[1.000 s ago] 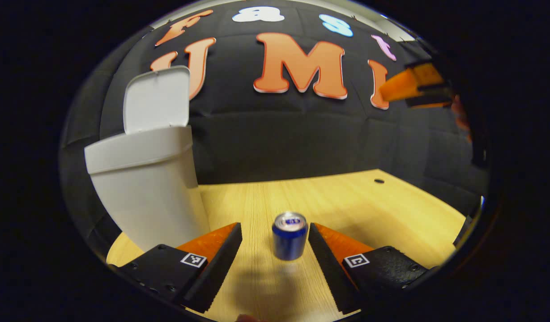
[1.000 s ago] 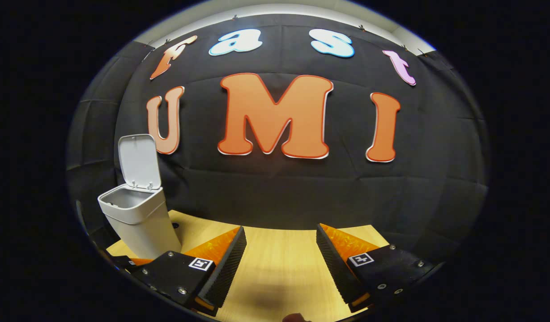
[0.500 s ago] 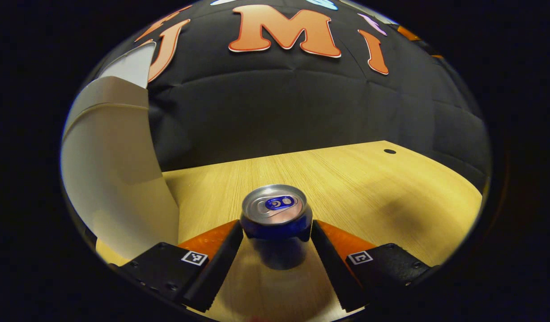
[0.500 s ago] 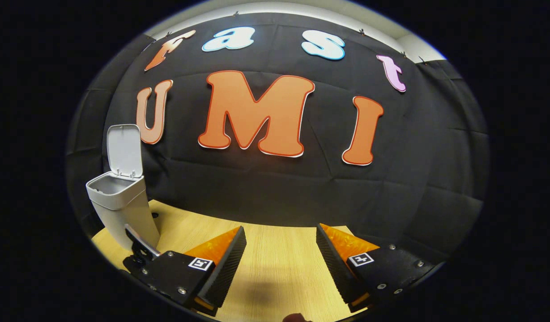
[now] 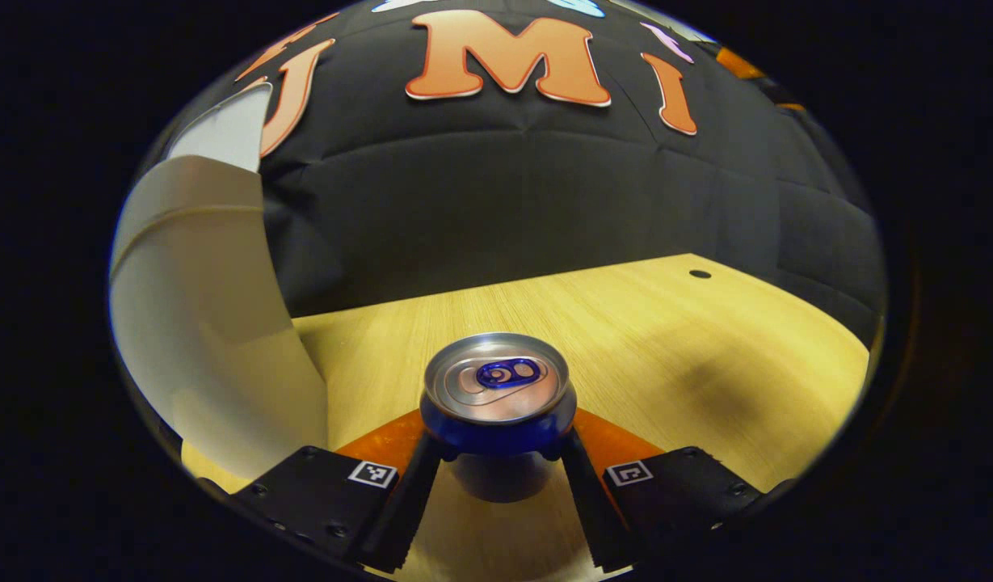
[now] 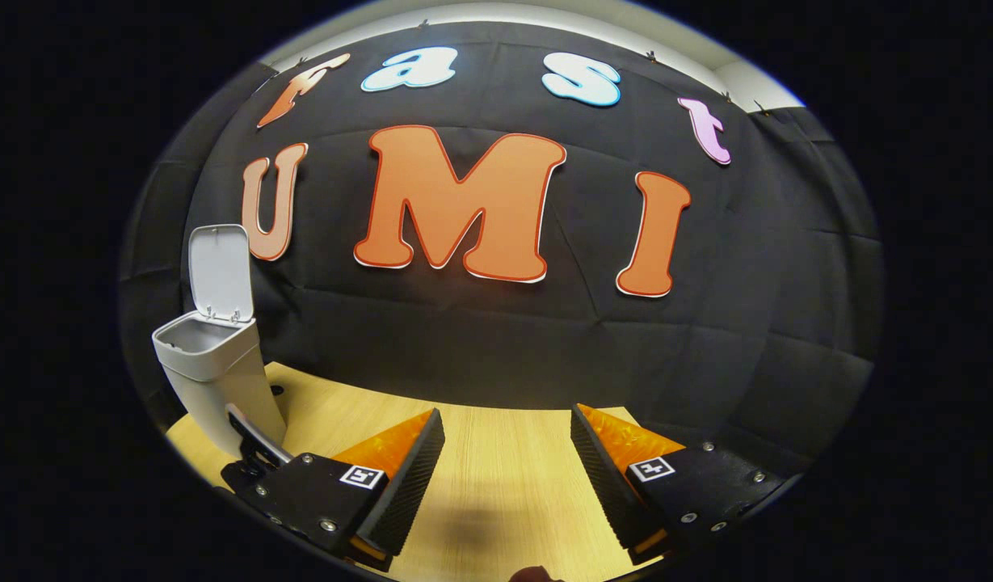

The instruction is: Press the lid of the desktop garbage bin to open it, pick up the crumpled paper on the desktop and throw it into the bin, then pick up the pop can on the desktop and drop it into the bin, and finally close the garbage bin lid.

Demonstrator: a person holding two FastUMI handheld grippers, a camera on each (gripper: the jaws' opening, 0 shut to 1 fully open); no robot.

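The blue pop can (image 5: 498, 396) stands upright on the wooden desktop (image 5: 666, 339), clamped between the left gripper's (image 5: 500, 457) fingers, both pressing its sides below the rim. The white garbage bin (image 5: 209, 323) rises just beside it, its lid (image 6: 219, 272) raised. This looks like the can pickup. Next comes a lift clear of the bin's rim, then a release over the opening. The right gripper (image 6: 504, 461) hangs spread and empty, well apart.
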